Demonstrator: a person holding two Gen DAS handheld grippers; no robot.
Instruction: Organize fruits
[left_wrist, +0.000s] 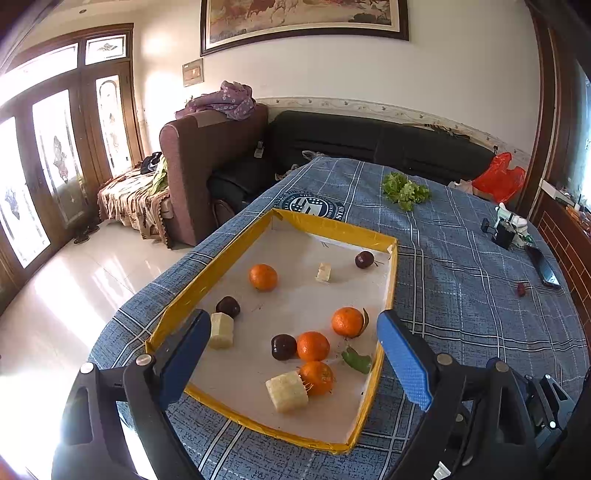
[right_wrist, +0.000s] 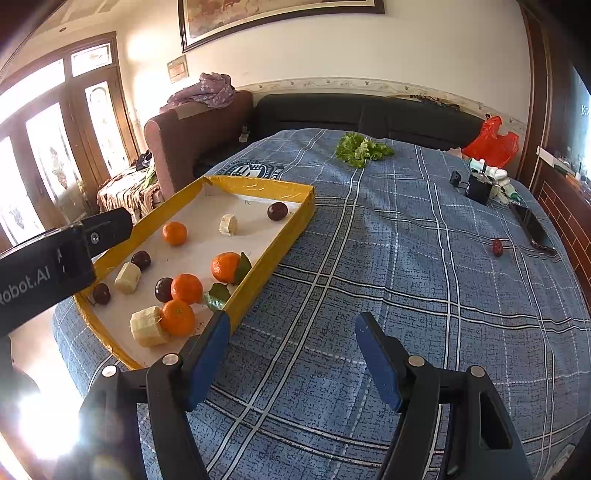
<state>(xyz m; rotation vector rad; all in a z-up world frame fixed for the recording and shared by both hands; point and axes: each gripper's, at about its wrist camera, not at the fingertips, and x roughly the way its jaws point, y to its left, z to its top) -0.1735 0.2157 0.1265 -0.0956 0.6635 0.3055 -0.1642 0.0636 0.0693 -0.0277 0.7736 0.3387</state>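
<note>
A yellow-rimmed tray (left_wrist: 334, 226) on the blue plaid table holds several oranges (left_wrist: 313, 346), dark plums (left_wrist: 283, 347) and pale banana chunks (left_wrist: 286, 391). My left gripper (left_wrist: 295, 339) is open and empty, hovering over the tray's near half. My right gripper (right_wrist: 291, 332) is open and empty above bare cloth just right of the tray (right_wrist: 291, 225). A small red fruit (right_wrist: 497, 247) lies alone on the cloth at far right; it also shows in the left wrist view (left_wrist: 521, 289). The left gripper's body (right_wrist: 55, 266) shows at the left of the right wrist view.
Green lettuce (right_wrist: 362, 147) lies at the table's far side. A phone (right_wrist: 533, 227), a black box (right_wrist: 478, 190) and white items sit at the far right, with a red bag (right_wrist: 491, 142) behind. Sofas stand beyond the table.
</note>
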